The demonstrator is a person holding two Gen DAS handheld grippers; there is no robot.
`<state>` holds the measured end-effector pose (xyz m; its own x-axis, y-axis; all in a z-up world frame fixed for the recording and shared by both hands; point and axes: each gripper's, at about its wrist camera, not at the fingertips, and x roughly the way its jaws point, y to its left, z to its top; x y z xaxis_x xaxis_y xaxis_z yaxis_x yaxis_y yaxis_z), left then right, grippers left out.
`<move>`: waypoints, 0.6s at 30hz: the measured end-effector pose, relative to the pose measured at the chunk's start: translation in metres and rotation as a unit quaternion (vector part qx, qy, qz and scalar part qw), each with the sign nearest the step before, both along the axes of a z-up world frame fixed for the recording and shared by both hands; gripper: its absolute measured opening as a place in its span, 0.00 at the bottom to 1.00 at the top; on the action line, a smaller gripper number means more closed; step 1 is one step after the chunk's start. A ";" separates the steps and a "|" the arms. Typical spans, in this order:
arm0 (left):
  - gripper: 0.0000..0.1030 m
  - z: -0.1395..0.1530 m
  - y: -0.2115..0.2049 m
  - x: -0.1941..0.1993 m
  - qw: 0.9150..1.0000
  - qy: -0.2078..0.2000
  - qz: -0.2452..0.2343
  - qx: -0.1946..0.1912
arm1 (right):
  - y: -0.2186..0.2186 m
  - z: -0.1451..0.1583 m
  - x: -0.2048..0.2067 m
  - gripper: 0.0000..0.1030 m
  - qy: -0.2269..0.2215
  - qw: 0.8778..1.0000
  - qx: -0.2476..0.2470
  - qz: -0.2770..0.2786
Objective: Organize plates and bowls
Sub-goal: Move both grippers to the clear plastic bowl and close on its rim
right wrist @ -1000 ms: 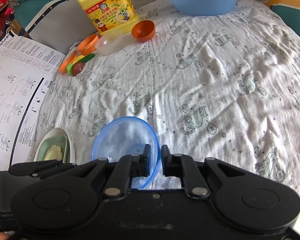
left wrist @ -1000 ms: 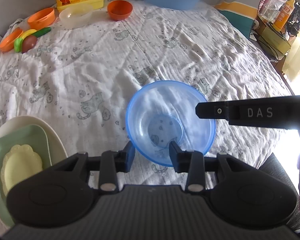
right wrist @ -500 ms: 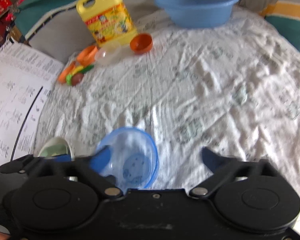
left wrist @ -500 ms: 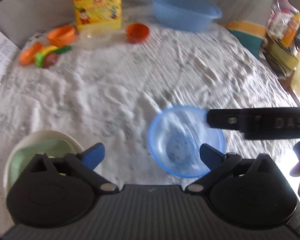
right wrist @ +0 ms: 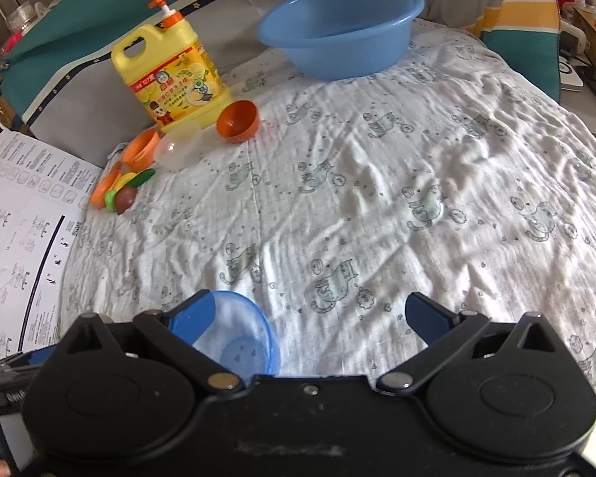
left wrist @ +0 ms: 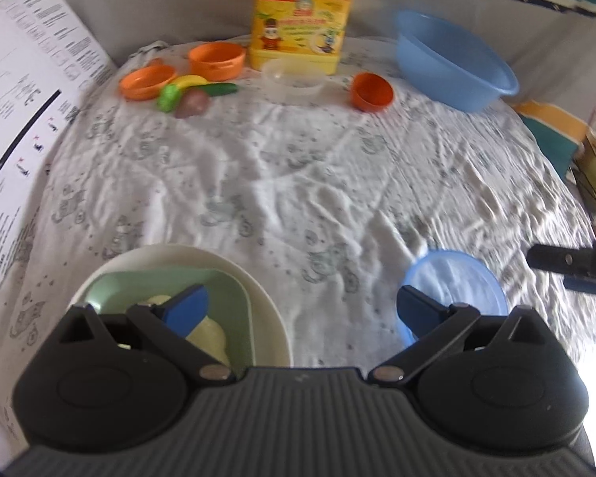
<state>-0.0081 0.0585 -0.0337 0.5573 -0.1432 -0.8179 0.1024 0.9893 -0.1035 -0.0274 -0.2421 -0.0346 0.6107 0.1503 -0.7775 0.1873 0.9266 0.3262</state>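
Observation:
A small clear blue bowl [left wrist: 455, 278] rests on the cat-print cloth, free of both grippers; it also shows in the right wrist view [right wrist: 238, 338]. A stack of plates, white [left wrist: 258, 290] under green [left wrist: 234, 290] with a pale yellow one [left wrist: 210, 336] on top, lies at the lower left. My left gripper [left wrist: 302, 304] is open and empty, raised between the stack and the bowl. My right gripper [right wrist: 310, 314] is open and empty, its left finger over the bowl's rim. An orange bowl [left wrist: 371, 91] and a clear bowl [left wrist: 294, 79] sit at the back.
A big blue basin [right wrist: 339, 28] and a yellow detergent jug [right wrist: 171, 75] stand at the back. Orange toy pots [left wrist: 216, 59] and toy vegetables [left wrist: 190, 97] lie back left. A printed sheet [left wrist: 24, 119] is on the left. The right gripper's finger [left wrist: 572, 264] shows at the left view's edge.
Both grippers opened and let go of the blue bowl, which now rests on the cloth. Both pulled back and up; the left swung leftward over the plate stack.

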 end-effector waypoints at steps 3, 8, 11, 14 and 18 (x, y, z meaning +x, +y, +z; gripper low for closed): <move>1.00 0.001 0.004 0.004 1.000 -0.003 0.007 -0.003 | 0.002 0.000 0.002 1.00 0.003 1.000 -0.004 0.001; 1.00 0.003 0.004 0.010 1.000 -0.007 0.004 -0.001 | 0.009 0.001 0.012 1.00 0.006 1.000 -0.007 0.006; 1.00 0.006 0.005 0.018 1.000 -0.013 0.005 0.001 | 0.016 0.006 0.020 1.00 -0.002 1.000 -0.010 0.016; 1.00 0.010 0.008 0.027 1.000 -0.020 0.008 0.000 | 0.026 0.013 0.032 1.00 -0.009 1.000 -0.012 0.027; 1.00 0.018 0.016 0.043 0.999 -0.033 0.013 0.005 | 0.039 0.023 0.053 1.00 -0.021 0.999 -0.010 0.040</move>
<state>0.0350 0.0745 -0.0155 0.6130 -0.1198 -0.7809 0.0824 0.9927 -0.0876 0.0253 -0.2028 -0.0115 0.6291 0.1842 -0.7552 0.0988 0.9447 0.3127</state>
